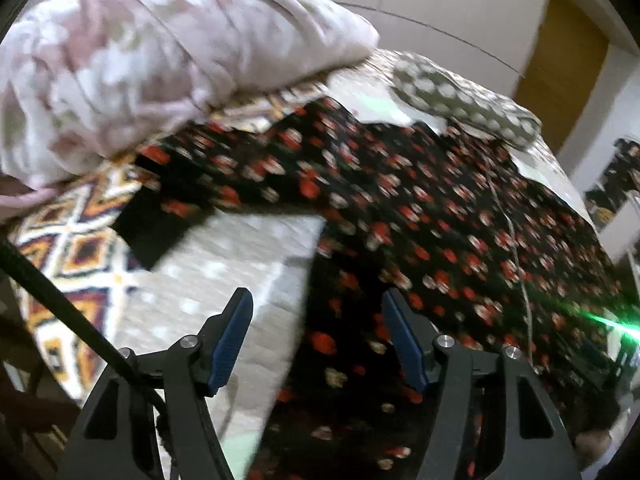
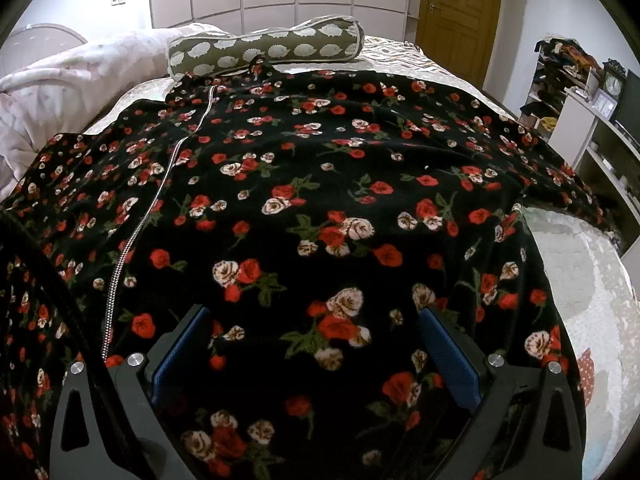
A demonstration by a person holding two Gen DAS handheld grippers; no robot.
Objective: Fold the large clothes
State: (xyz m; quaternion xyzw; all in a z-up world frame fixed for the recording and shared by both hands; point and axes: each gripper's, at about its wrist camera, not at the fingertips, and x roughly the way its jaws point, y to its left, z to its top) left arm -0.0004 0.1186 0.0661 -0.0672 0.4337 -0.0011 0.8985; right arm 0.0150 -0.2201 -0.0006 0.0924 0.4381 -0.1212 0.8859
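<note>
The right gripper (image 2: 314, 344) stands with its 2 blue-padded fingers (image 2: 450, 356) spread as wide as they go, nothing between them, tilted down over the black floral garment (image 2: 320, 200). The cloth fills nearly the whole right wrist view: black with red and cream roses, spread flat across the bed (image 2: 592, 288). A silver zipper (image 2: 168, 172) runs from the collar down the left part of the garment toward the near edge. At the far end, just past the collar, lies an olive bolster pillow (image 2: 264, 50) with pale leaf shapes. A pinkish quilt (image 2: 60, 92) is heaped at the left, and a wooden door (image 2: 460, 12) and shelves (image 2: 592, 132) stand beyond and to the right.

The left gripper (image 1: 318, 340) is partly open and empty, hanging above the edge of the garment (image 1: 420, 208) where it meets the pale bedcover (image 1: 224, 280). That view is blurred. A sleeve (image 1: 168, 200) reaches left onto a diamond-patterned blanket (image 1: 72, 252), beneath the bunched quilt (image 1: 160, 48). The bolster (image 1: 460, 108) shows at the far end.
</note>
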